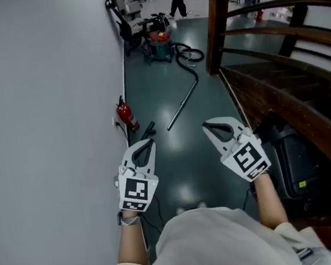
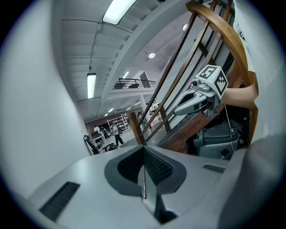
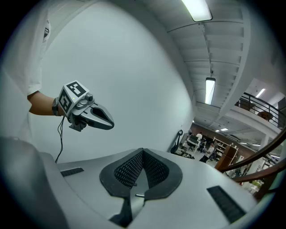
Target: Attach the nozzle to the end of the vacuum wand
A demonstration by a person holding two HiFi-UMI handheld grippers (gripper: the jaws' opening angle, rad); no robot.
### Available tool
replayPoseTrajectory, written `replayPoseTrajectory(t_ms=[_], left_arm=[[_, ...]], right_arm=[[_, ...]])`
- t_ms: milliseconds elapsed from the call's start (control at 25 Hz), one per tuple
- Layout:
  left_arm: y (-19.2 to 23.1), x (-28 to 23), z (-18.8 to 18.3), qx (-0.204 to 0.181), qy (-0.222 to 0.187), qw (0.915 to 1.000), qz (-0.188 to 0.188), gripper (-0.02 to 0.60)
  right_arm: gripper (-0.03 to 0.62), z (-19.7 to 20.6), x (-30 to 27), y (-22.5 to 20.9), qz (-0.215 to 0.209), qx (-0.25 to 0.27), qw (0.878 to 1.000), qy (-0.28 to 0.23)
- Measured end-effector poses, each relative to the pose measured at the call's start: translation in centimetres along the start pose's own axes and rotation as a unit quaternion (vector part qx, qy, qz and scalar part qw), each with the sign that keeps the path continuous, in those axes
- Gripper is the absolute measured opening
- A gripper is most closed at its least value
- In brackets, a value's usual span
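Silver vacuum wand [image 1: 182,104] flat on the dark green floor [image 1: 174,163], well ahead, far end meeting a black hose [image 1: 188,55] that runs to the vacuum cleaner [image 1: 158,46] by the wall. Small dark piece [image 1: 149,128] on the floor near the wand's free end, just beside a red fire extinguisher [image 1: 127,116]; maybe the nozzle, too small to tell. Not joined yet.

Left tongs [image 1: 148,142] squeezed shut, holding nothing. Right tongs [image 1: 206,125] shut too, also bare. Both up in the air, well apart from the wand.

To do this step well: walk closer first, then open both tongs wide. Pick up the nozzle with one and steady the wand near its free end with the other. Line the two up straight before pushing, or risk a jam or a wand rolling away.

Only in the head view: wand, hose, vacuum cleaner and dark piece. Only in the two gripper views: ceiling lamps [image 2: 91,85] and a high balcony [image 2: 134,83]. In the left gripper view, right tongs side-on against the wooden stairs [image 2: 223,36]; in the right gripper view, left tongs side-on against the white wall [image 3: 129,76]
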State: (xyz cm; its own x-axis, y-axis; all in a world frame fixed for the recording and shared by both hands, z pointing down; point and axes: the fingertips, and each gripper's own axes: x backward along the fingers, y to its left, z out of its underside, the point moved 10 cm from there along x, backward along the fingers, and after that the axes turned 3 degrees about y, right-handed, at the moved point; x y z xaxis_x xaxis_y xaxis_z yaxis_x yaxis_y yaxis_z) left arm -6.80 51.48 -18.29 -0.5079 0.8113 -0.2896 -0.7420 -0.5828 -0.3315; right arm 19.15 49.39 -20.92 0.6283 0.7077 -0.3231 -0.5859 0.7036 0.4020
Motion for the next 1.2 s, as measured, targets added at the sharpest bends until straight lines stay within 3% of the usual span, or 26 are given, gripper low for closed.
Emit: replayPoseTrajectory(t_ms=[600, 1200], left_arm=[[-0.1, -0.7, 0.7, 0.009, 0.006, 0.9999, 0.005, 0.0], [-1.2, -3.1, 0.0, 0.009, 0.016, 0.9998, -0.003, 0.0]], right_arm=[[0.029, 1.2, -0.8, -0.6, -0.007, -0.035, 0.999, -0.009], [0.029, 2.8, -0.8, -3.1, -0.016, -0.033, 0.999, -0.019]])
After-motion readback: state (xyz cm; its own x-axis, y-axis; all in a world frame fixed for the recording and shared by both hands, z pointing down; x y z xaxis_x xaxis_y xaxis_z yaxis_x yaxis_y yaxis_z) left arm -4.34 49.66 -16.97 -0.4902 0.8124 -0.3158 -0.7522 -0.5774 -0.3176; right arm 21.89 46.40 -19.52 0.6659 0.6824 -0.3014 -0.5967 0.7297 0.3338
